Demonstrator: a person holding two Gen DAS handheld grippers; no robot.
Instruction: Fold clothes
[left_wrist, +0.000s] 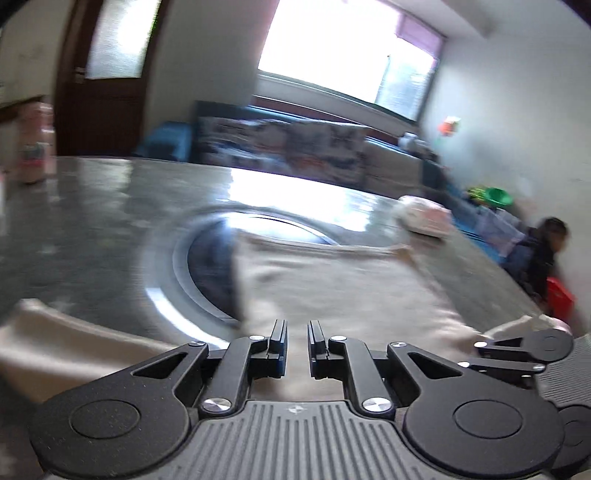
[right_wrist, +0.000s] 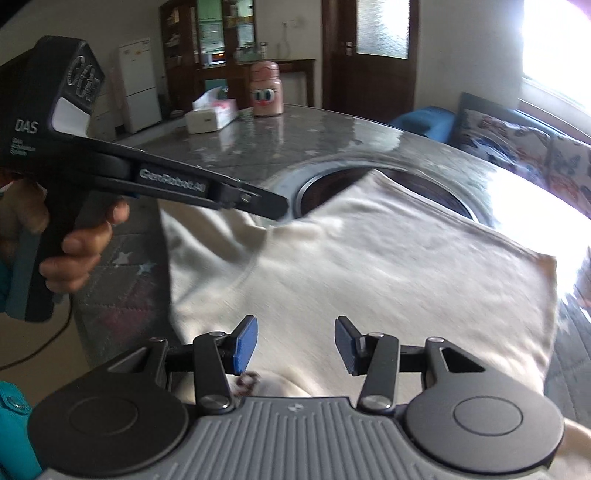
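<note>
With both claws empty, left gripper (left_wrist: 296, 341) narrowly parted and right gripper (right_wrist: 295, 345) spread wide, the cream garment (right_wrist: 369, 266) lies mid-frame over the table (right_wrist: 258, 140); a careless grab risks bunching.

Left gripper (left_wrist: 297, 341) low over a cream shirt (left_wrist: 343, 291), fingers a small gap apart with nothing between them. Shirt spread on a grey glossy table (left_wrist: 92, 206), partly covering a round dark recess (left_wrist: 210, 266). Right gripper (left_wrist: 517, 350) at the shirt's right edge, seen side-on. Pink-white bundle (left_wrist: 424, 218) farther back on the table. Picture blurred.
</note>
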